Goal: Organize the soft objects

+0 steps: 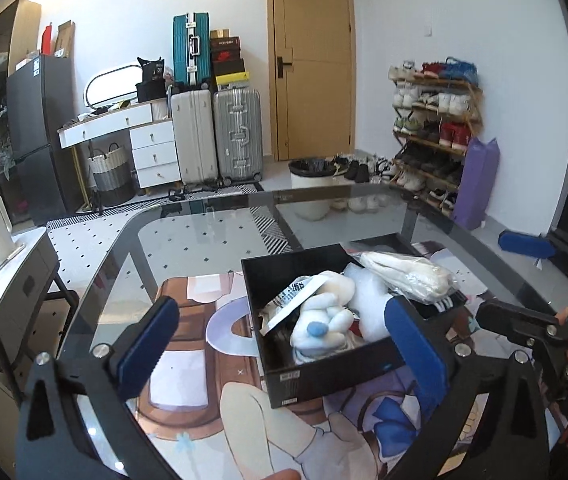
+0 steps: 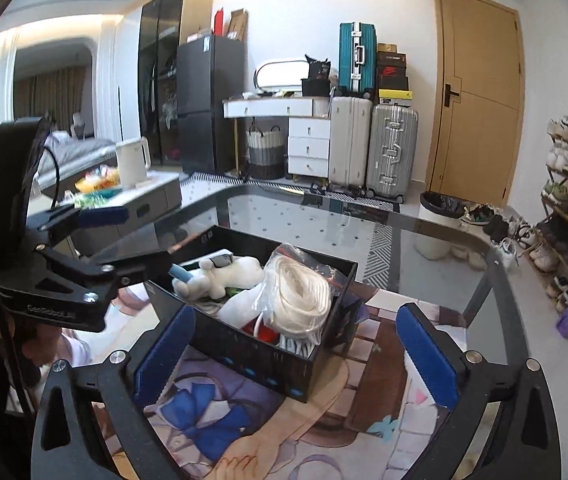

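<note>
A black box [image 1: 324, 380] [image 2: 252, 356] stands on a printed mat on the glass table. It holds a white plush toy [image 1: 320, 324] [image 2: 228, 272] with a blue spot, a clear bag of white cord [image 1: 408, 276] [image 2: 304, 296] and other soft items. My left gripper [image 1: 284, 344] is open and empty just above the box's near side, with its right finger over the box's corner. It also shows in the right wrist view [image 2: 132, 236]. My right gripper [image 2: 296, 356] is open and empty in front of the box.
The glass table's [image 1: 204, 240] far half is bare glass. Beyond it stand suitcases [image 1: 216, 136], a white bin [image 1: 312, 188], a shoe rack [image 1: 432, 128] and a door. A side cabinet with a kettle [image 2: 132, 160] stands to the left.
</note>
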Demonstrator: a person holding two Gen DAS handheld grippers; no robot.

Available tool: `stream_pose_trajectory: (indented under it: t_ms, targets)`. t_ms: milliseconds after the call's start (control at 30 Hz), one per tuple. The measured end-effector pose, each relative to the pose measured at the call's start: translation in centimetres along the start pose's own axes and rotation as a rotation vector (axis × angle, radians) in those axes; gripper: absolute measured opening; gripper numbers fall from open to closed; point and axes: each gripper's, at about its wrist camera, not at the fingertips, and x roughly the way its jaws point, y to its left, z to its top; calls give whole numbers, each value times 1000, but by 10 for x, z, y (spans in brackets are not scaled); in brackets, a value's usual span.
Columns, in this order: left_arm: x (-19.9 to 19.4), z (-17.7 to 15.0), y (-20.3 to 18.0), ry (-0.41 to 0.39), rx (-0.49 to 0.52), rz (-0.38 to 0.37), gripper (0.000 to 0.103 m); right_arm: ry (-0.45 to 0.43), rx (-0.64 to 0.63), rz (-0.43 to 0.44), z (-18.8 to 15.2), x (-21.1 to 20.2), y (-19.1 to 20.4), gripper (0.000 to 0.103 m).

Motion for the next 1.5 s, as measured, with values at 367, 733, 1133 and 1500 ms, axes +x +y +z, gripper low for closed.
stream_pose_trajectory:
  t_ms: [367,733,1133,1500]
  targets:
    - [-12,-19,12,-39,-72,0,103,-71,7,35,-12,-10,17,102]
    - [0,-33,17,-40,-92,53,103,-88,13,44,-20,-3,18,102]
    - [2,-35,19,-47,-96,62,103,-101,21,36,-25,-4,17,102]
    - [-5,-37,17,-89,-91,75,103,-124,-8,26,-27,-7,22,102]
